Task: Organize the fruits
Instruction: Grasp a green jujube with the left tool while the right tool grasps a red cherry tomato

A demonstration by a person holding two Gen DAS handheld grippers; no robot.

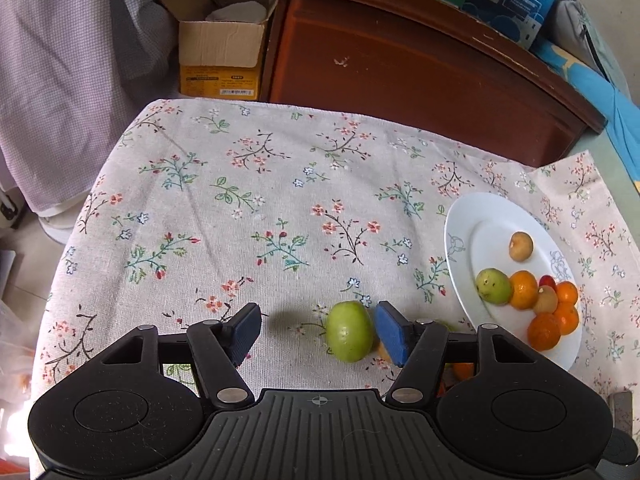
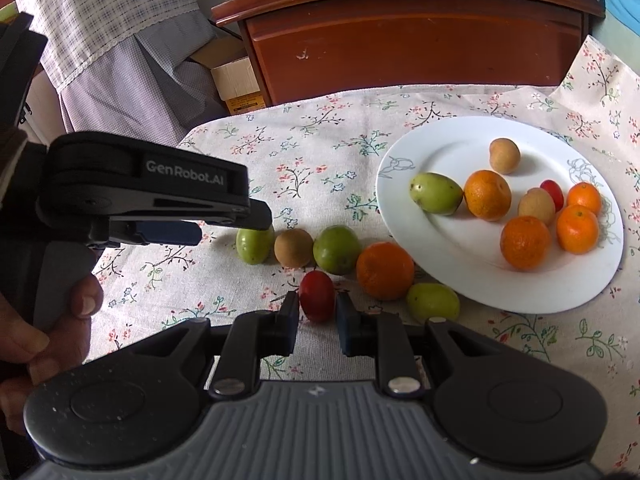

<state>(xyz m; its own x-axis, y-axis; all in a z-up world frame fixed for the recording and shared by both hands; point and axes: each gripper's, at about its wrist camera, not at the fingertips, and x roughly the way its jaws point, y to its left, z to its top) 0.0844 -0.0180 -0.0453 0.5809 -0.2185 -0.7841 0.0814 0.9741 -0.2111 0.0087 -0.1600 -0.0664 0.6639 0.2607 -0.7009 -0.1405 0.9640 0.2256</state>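
Note:
A white plate point(image 2: 472, 264) on the floral cloth holds several fruits: oranges, a green fruit point(image 2: 436, 193), brown fruits and a red one; it also shows in the left wrist view point(image 1: 464, 216). Loose fruits lie in a row left of the plate. My left gripper point(image 1: 316, 330) is open around the leftmost green fruit point(image 1: 349, 331), which lies against the right pad; it also shows in the right wrist view point(image 2: 253, 246). My right gripper point(image 2: 317, 314) stands close around a red cherry tomato point(image 2: 317, 296) on the cloth; the jaws look nearly touching it.
Other loose fruits: a brown one point(image 2: 293, 248), a green one point(image 2: 337, 250), an orange point(image 2: 385, 270), a green one point(image 2: 433, 302). A wooden cabinet point(image 2: 416, 40) stands behind the table, a cardboard box point(image 1: 222, 52) and hanging cloth to its left.

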